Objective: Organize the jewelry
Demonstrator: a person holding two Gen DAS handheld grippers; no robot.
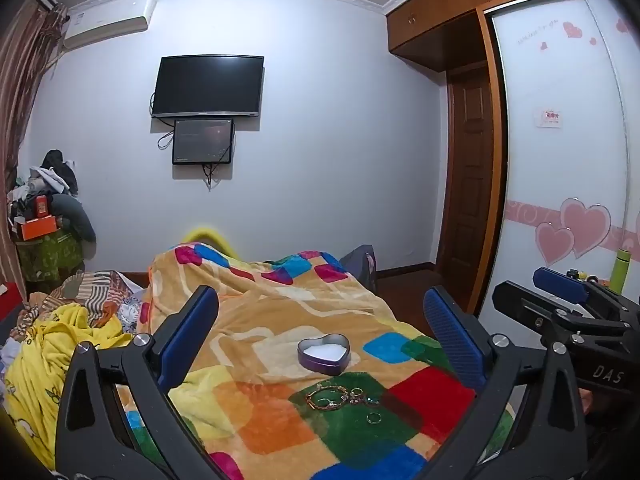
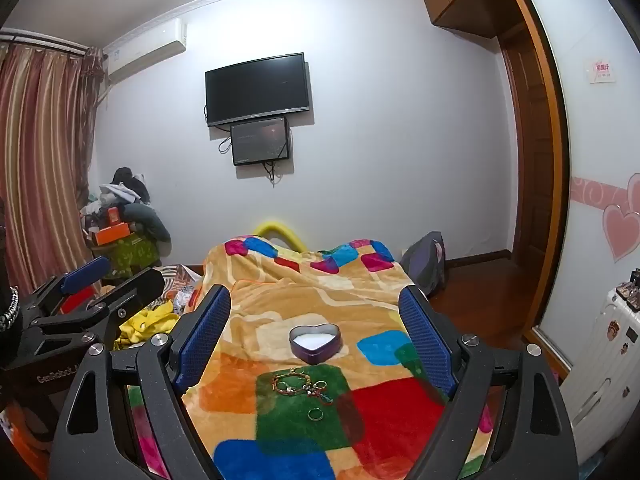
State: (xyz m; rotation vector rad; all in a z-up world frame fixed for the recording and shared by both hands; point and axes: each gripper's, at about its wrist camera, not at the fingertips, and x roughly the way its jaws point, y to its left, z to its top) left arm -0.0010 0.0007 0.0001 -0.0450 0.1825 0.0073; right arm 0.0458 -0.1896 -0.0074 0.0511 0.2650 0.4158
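A purple heart-shaped tin (image 1: 320, 366) (image 2: 314, 357) with a white lining sits open on the colourful checked blanket (image 1: 260, 320) (image 2: 360, 400). Just in front of it, on a green patch, lie a beaded bracelet (image 1: 325, 397) (image 2: 289, 382), small charms (image 1: 357, 393) (image 2: 320, 391) and a ring (image 1: 374, 418) (image 2: 315, 414). My left gripper (image 1: 320, 294) (image 2: 120, 276) hovers open above the bed, with the tin and the jewelry below its spread fingers. Beside it on the right, my right gripper (image 2: 315, 294) (image 1: 532, 288) is open too, aimed at the same spot. Neither touches anything.
A crumpled yellow blanket (image 1: 48, 344) and striped bedding lie left of the checked one. A clothes pile (image 2: 120, 216) stands in the far left corner. A wardrobe with heart stickers (image 1: 560, 232), a white suitcase (image 2: 600, 360) and a backpack (image 2: 426, 260) flank the bed's right side.
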